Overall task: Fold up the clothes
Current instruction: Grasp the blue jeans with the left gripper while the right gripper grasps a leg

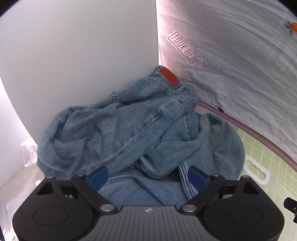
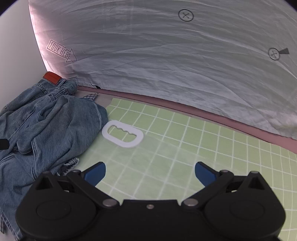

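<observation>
Jeans (image 1: 130, 133) lie in a crumpled heap at the far left corner of the green grid mat (image 2: 204, 148), bunched against the white wall panel (image 1: 74, 64) and the hanging grey sheet (image 2: 167, 64); waistband with its rust-orange patch (image 1: 169, 76) sits at the far end, legs twisted over each other toward you. Not folded as they lie.

Your left gripper (image 1: 147, 178) hangs right over the near edge of the denim, jaws wide, nothing between them. Your right gripper (image 2: 150, 172) is over bare mat to the right of the heap, jaws wide as well, holding nothing.

Risks, as I judge them:
- Layers overlap thickly under your left gripper; closing there could pinch two or three plies at once, so the heap drags instead of opening out
- A frayed hem (image 2: 71, 164) shows at the near edge; a pinch on the loose threads alone would likely slip
- The heap crowds the wall and sheet; a lift toward the far side could snag the sheet hem
- The white plastic handle ring (image 2: 122, 136) lies just right of the denim; cloth swept right could catch it and drag it under the fold

Writing: the sheet carries an arrow reading "LOOK HERE" (image 2: 61, 51), plus two circled crosses (image 2: 186, 15). An orange flower-like motif (image 1: 291, 26) shows at the far right. Any lettering on the waistband patch is too small to read
</observation>
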Action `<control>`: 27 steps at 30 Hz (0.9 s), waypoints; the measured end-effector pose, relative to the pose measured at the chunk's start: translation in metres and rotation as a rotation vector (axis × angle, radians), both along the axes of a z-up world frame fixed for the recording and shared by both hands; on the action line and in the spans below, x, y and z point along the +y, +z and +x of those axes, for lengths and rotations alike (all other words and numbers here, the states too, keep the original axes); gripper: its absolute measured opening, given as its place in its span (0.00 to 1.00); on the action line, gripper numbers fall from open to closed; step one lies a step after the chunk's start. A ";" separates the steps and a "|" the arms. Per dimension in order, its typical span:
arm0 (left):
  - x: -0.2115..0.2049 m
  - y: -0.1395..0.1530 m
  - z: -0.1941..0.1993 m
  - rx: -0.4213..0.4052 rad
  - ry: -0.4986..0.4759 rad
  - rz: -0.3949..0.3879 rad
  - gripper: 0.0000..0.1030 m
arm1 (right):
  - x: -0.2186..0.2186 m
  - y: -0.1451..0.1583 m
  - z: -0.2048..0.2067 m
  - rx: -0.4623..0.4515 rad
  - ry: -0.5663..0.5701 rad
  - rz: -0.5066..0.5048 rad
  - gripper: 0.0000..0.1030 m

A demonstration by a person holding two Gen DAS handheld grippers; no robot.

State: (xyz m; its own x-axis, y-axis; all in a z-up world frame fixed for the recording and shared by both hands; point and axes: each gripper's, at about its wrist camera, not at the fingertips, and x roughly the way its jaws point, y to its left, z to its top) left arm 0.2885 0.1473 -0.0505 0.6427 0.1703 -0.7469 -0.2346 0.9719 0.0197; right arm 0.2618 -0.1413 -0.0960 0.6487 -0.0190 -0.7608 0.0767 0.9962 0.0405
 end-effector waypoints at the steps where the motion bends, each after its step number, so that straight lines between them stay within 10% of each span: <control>1: 0.006 -0.003 0.010 0.000 0.004 0.010 0.89 | 0.007 -0.003 0.011 0.000 0.011 0.004 1.00; 20: 0.023 -0.063 0.070 0.096 0.080 0.128 1.00 | 0.101 -0.064 0.142 0.062 0.121 0.056 1.00; 27: 0.020 -0.066 0.066 0.081 0.061 0.138 1.00 | 0.101 -0.066 0.137 0.057 0.079 0.028 0.67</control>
State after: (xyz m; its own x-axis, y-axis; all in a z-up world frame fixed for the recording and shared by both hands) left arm 0.3548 0.1673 -0.1164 0.5667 0.3115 -0.7628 -0.2854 0.9427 0.1729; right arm 0.3991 -0.0408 -0.1621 0.6027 0.0521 -0.7962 0.0007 0.9978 0.0659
